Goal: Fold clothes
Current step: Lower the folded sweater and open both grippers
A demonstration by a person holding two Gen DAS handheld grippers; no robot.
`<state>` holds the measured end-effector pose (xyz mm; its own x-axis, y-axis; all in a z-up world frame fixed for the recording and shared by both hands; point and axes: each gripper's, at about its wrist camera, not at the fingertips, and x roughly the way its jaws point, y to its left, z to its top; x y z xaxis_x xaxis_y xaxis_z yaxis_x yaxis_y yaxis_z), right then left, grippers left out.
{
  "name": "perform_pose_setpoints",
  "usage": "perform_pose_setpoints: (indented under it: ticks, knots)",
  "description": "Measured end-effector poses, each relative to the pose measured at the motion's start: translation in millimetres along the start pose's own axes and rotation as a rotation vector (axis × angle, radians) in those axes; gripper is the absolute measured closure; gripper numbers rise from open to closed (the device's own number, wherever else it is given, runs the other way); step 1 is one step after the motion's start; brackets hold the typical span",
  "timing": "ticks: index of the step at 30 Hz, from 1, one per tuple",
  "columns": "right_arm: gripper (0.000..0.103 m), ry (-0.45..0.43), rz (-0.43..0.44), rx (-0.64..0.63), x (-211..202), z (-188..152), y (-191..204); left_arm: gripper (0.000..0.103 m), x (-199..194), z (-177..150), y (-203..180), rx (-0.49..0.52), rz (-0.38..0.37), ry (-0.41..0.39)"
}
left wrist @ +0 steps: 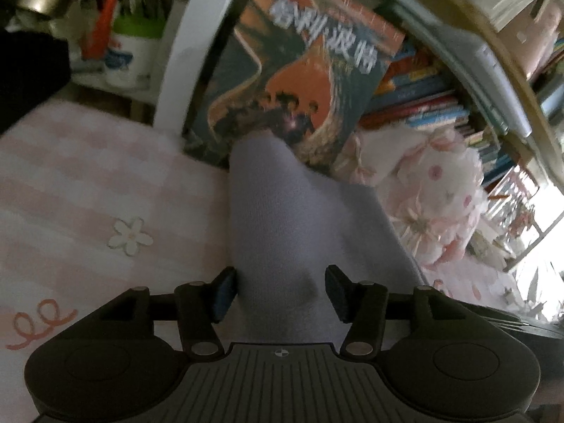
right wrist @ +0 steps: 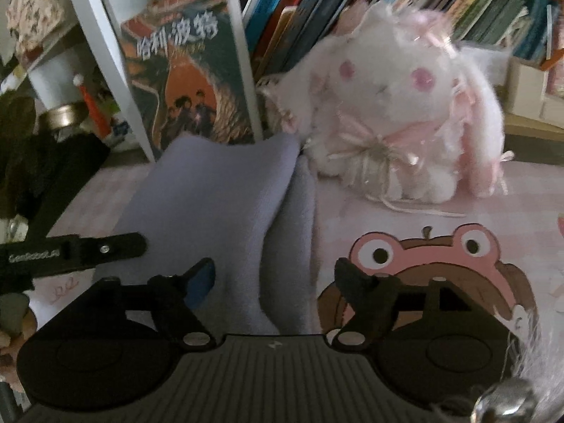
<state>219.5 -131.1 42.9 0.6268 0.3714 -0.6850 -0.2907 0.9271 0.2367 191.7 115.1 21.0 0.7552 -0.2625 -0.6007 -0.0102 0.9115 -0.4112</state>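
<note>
A pale lavender garment (left wrist: 282, 218) lies folded on the pink checked cloth (left wrist: 88, 183). In the left wrist view it runs between my left gripper's (left wrist: 280, 292) open fingers toward the book. In the right wrist view the garment (right wrist: 218, 211) shows a top layer folded over a lower one, with its near end between my right gripper's (right wrist: 273, 282) open fingers. The left gripper's finger (right wrist: 105, 248) reaches in from the left over the garment's edge. Neither gripper clamps the fabric.
A Harry Potter book (right wrist: 190, 81) leans upright behind the garment. A white and pink plush bunny (right wrist: 398, 112) sits to its right. Shelved books (right wrist: 352, 7) fill the back. A frog cartoon print (right wrist: 440, 264) is on the cloth. A white chair leg (left wrist: 190, 46) and bottles (left wrist: 130, 53) stand at left.
</note>
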Motion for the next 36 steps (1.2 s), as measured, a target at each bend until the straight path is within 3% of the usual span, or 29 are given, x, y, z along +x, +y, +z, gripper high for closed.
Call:
perform_pose_setpoints:
  ticks: [7,13,18,25,36]
  knots:
    - [0.022,-0.051,-0.051,-0.043,-25,-16,7,0.041,-33,-15,-14,0.082,0.055,-0.066]
    - [0.015,-0.058,-0.085,-0.096,-46,-35,19,0.039,-57,-31,-26,0.162,0.12,-0.04]
    - [0.011,-0.066,-0.121,-0.134,-62,-46,27,0.027,-69,-43,-29,0.173,0.15,-0.035]
    - [0.007,-0.073,-0.158,-0.087,-74,-64,28,0.009,-79,-61,-39,0.239,0.201,-0.051]
    - [0.003,-0.067,-0.213,-0.044,-84,-99,31,0.004,-90,-90,-36,0.214,0.251,-0.044]
